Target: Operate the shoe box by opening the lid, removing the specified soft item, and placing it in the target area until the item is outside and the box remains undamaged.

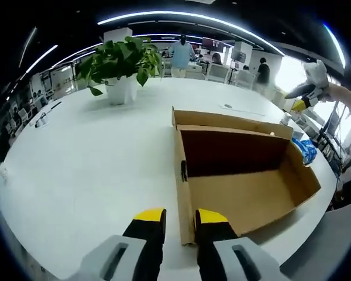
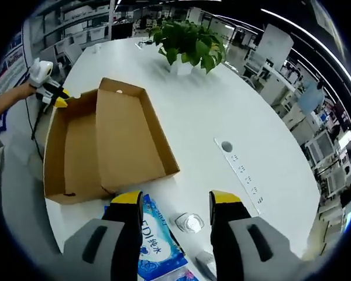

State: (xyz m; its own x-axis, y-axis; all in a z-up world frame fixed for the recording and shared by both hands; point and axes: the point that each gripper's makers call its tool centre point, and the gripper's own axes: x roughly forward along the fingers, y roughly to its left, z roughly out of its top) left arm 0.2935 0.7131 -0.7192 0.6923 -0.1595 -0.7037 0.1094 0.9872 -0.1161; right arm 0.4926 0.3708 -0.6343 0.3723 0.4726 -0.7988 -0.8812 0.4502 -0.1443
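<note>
- White table (image 1: 76, 170): big, rounded edge, carries everything. Power-socket strip (image 2: 241, 170) set in the top, at 3 o'clock in right gripper view.
- Shoe box (image 1: 245, 175): plain brown cardboard, open, lid flap standing up at its far side in left gripper view. Inside looks bare, dark shadow on the back wall, small white dot on the flap rim. In right gripper view the box (image 2: 105, 140) sits at 10 o'clock, no tears or dents seen.
- Potted plant (image 1: 120, 64): green leaves, white pot, at 11 o'clock in left gripper view, well apart from box.
- Soft item, blue pack (image 2: 155, 243): blue-white plastic wrapper w/ print, lies on table just outside the box's near corner, partly under right gripper (image 2: 176, 202). Also seen past the box's far end in left gripper view (image 1: 307, 149).
- Small clear cap-like thing (image 2: 189, 222): on table betw. right jaws.
- Right gripper: jaws spread wide, nothing held.
- Left gripper (image 1: 179, 218): yellow tips pinching the near box wall at 6 o'clock, narrow gap.
</note>
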